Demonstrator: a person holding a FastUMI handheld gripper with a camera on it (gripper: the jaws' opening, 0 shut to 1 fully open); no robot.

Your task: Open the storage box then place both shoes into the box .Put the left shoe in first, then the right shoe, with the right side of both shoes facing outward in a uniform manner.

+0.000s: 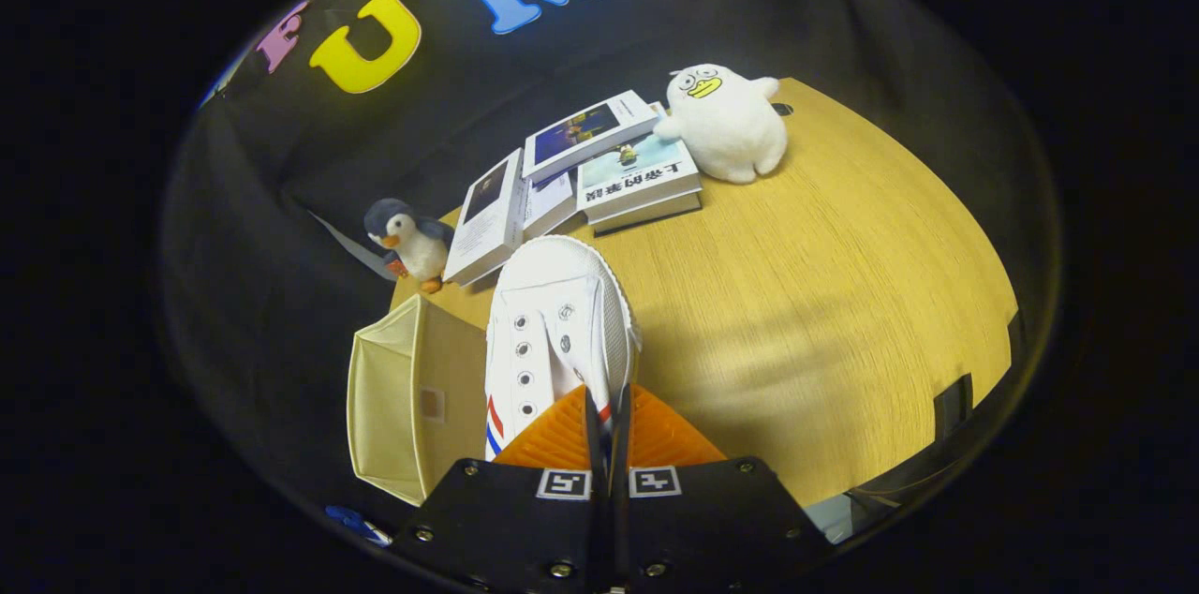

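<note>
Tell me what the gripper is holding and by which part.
The gripper is shut on the white shoe, its fingers pinching the thin edge of the shoe's heel-end opening, toe pointing away.

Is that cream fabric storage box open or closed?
Open: the cream fabric storage box shows its bare inside walls, beside the white canvas shoe pinched in the gripper.

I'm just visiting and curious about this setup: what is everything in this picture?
shoe: one, white with red and blue stripes, gripped at its collar, toe pointing away over the table
storage box: one, cream fabric, open, beside the shoe at the table's near corner
books: about four, mostly white covers, piled beyond the shoe
penguin toy: one, grey and white, beside the books at the table edge
duck toy: one, white, yellow beak, behind the books
table: one, light wood
hand-held gripper: one, fingers pinched on the shoe
</note>
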